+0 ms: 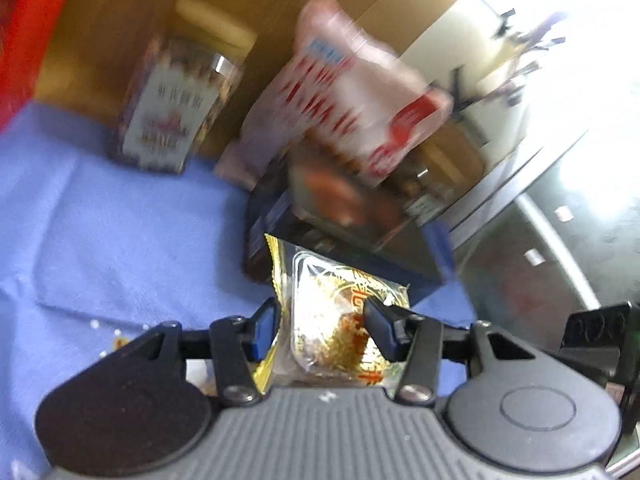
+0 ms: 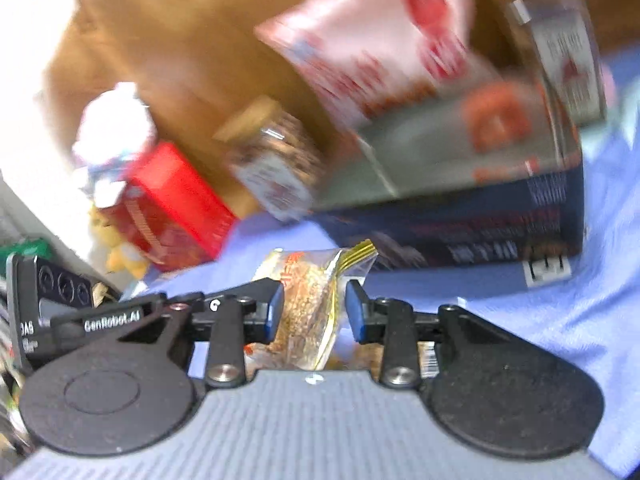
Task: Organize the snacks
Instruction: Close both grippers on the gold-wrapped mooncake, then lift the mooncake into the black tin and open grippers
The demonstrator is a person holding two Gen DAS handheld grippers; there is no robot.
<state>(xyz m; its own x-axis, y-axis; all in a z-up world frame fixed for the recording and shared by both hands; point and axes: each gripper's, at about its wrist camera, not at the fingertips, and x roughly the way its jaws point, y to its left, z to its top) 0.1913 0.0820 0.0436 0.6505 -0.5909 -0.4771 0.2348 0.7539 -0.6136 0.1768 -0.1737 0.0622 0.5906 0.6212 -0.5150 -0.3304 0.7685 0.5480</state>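
My left gripper (image 1: 322, 326) is shut on a gold-printed clear snack packet (image 1: 340, 316), held above the blue cloth (image 1: 100, 220). My right gripper (image 2: 314, 308) is shut on a second clear snack packet (image 2: 312, 304) with gold trim. Ahead of both lies a dark blue snack box (image 1: 332, 236), also in the right wrist view (image 2: 460, 208). A pink and red bag (image 1: 344, 96) leans on it, seen in the right wrist view too (image 2: 384, 40). Both views are motion-blurred.
A clear jar with a cream lid (image 1: 176, 104) stands at the back against the wooden wall (image 1: 120, 20). A second jar (image 2: 272, 160), a red box (image 2: 172, 200) and a white bag (image 2: 112, 128) stand left of the blue box. A glass table edge (image 1: 552, 208) lies right.
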